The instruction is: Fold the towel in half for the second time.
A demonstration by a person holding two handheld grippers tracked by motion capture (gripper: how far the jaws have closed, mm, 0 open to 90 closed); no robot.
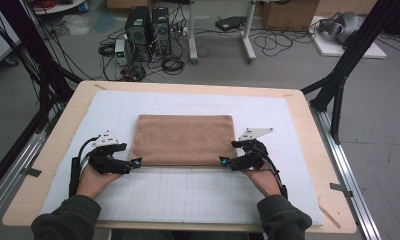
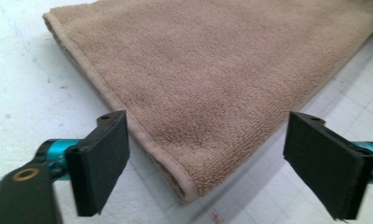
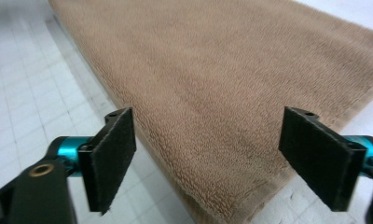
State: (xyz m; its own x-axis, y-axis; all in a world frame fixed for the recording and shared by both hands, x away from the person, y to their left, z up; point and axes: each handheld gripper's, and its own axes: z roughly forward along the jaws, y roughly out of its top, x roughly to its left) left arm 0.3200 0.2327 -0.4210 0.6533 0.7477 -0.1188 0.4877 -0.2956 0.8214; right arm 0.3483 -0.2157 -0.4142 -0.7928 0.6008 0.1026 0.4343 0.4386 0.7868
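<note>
I see a tan-brown towel on a white mat ruled with a faint grey grid — pale wood tabletop bordering it, black jaws on teal mounts.

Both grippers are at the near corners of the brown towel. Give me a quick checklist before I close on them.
1. Left gripper open, straddling the near left corner of the towel: ok.
2. Right gripper open, straddling the near right corner: ok.
3. All folded layers between the pads: cannot tell.
4. Towel flat and unwrinkled on the white mat: ok.
5. Both grippers level along the near edge: ok.
</note>
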